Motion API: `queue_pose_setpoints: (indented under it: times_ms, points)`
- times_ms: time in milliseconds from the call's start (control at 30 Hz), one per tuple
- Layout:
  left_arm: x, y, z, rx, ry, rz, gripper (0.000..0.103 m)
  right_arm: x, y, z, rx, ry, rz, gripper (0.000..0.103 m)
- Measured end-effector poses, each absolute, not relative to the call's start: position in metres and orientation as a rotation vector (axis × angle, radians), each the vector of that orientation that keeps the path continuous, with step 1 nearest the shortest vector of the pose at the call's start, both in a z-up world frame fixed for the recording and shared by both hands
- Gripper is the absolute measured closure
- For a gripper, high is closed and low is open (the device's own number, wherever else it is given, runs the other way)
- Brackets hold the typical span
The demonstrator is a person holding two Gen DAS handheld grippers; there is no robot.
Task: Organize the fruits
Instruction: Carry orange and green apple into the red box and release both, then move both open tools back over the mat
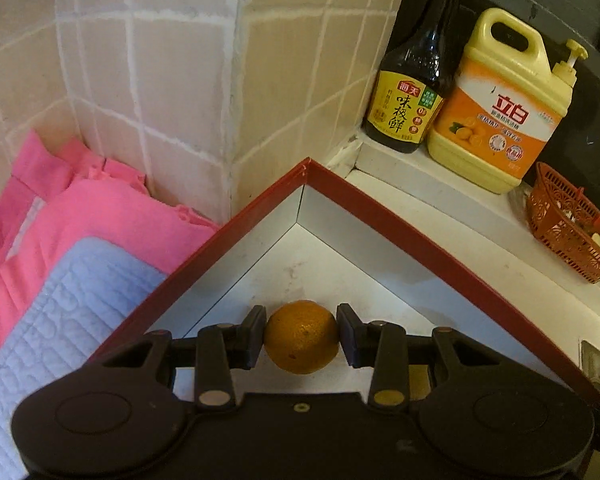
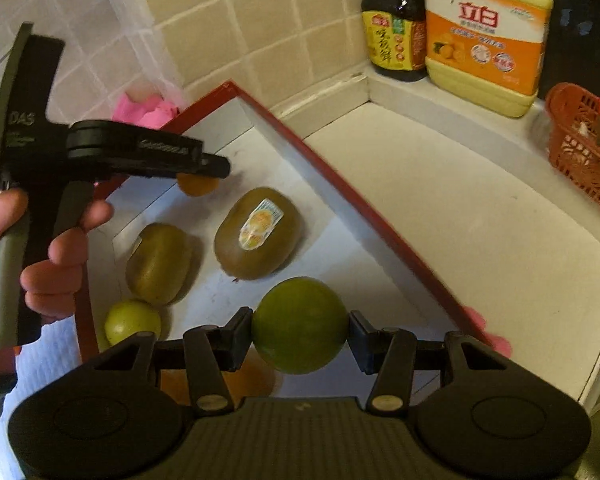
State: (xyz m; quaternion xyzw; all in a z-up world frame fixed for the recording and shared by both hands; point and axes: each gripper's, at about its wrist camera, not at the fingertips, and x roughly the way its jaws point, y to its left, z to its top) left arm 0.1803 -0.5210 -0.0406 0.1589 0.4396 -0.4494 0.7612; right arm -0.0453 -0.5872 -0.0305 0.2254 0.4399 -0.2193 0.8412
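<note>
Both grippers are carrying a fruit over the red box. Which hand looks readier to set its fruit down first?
Probably the left. The left gripper holds its orange low over bare floor in the box's far corner. The right gripper's green fruit hangs beside two kiwis.

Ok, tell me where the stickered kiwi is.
In the right wrist view the stickered kiwi lies mid-frame inside the red-rimmed box, right of the plain kiwi and just beyond the green fruit.

Both claws, left claw [image 1: 301, 336] and right claw [image 2: 300, 334], point steeply down, clamped.
</note>
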Motion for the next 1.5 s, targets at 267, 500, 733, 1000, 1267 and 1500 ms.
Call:
queue_pose_setpoints:
  times_ms: [267,500,733,1000,1267,1500]
  points:
    - [0.188,-0.519,-0.049,0.340,0.990,-0.961,0.057,-0.031,-0.585,-0.047,0.455,0.973,-0.469,0.050]
    - [0.190,-0.518,-0.053,0.335,1.005,-0.940,0.056,-0.033,-0.587,-0.047,0.477,0.958,-0.480,0.046]
    - [0.184,-0.506,-0.037,0.302,0.999,-0.952,0.026,-0.041,-0.589,-0.029,0.490,0.911,-0.494,0.039]
    - [0.168,-0.480,-0.004,0.286,0.965,-0.950,0.025,-0.060,-0.584,-0.003,0.524,0.848,-0.495,0.036]
    - [0.146,-0.401,0.047,0.290,0.857,-0.918,0.025,-0.064,-0.555,0.029,0.486,0.795,-0.435,0.035]
    - [0.129,-0.291,0.101,0.258,0.729,-0.808,0.023,-0.045,-0.502,0.051,0.415,0.788,-0.319,0.031]
